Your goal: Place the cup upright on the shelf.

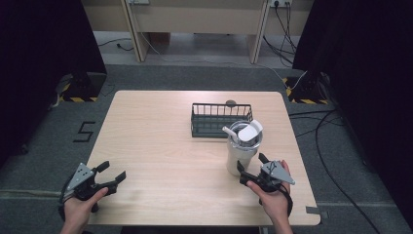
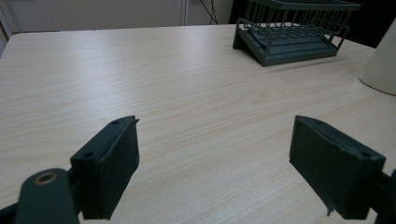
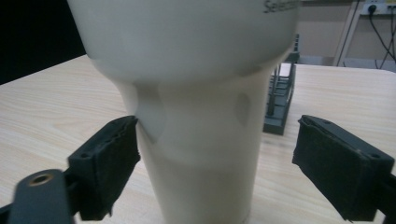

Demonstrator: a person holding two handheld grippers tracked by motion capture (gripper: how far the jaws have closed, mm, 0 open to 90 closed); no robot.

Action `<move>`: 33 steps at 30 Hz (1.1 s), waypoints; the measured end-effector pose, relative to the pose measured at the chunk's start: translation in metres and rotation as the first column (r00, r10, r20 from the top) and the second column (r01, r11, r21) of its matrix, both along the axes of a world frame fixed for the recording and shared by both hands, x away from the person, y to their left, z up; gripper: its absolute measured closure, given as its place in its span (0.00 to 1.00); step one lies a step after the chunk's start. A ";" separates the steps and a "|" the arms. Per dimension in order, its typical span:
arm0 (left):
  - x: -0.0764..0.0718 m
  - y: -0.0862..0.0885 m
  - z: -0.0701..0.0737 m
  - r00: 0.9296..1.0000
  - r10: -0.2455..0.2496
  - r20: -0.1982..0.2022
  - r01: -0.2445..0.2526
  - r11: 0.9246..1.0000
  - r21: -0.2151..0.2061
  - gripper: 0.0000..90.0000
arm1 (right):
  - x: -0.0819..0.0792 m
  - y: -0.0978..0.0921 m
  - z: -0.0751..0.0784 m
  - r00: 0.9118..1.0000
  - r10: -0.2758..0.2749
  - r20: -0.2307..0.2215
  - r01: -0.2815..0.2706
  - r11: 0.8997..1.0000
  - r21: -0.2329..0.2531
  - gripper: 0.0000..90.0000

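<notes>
Both grippers gape wide on the pale wood table [image 1: 160, 151]: the right gripper [image 1: 253, 169] straddles a white tumbler [image 1: 242, 151], and the left gripper [image 1: 108, 174] hovers above bare tabletop; grey carpet [image 1: 195, 78] lies beyond.

Tumbler [image 3: 201, 116] in right gripper view: top cut off by upper edge, rim and lid unseen; printed lettering near top right clipped, unreadable. Wire basket [image 3: 280, 100] mostly hidden behind it, one end showing. Left gripper view: tumbler [image 2: 380, 65] cropped by right edge to a sliver of base; basket [image 2: 294, 35] top cut off. High view: small dark round object [image 1: 231, 103] behind basket, too small to identify.
</notes>
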State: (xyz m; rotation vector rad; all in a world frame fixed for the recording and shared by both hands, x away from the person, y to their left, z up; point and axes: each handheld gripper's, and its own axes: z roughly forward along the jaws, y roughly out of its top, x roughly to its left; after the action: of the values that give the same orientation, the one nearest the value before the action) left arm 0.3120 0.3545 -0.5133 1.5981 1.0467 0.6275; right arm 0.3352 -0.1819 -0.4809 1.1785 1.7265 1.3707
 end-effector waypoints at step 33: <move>0.000 -0.001 0.000 1.000 -0.009 0.000 0.009 1.000 0.001 0.17 | 0.039 0.024 -0.006 0.999 0.036 0.038 -0.035 0.999 -0.039 0.11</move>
State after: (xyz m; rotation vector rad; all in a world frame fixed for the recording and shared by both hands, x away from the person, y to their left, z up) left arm 0.3122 0.3532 -0.5133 1.6030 1.0384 0.6217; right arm 0.3744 -0.1575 -0.4874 1.0985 1.7467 1.3668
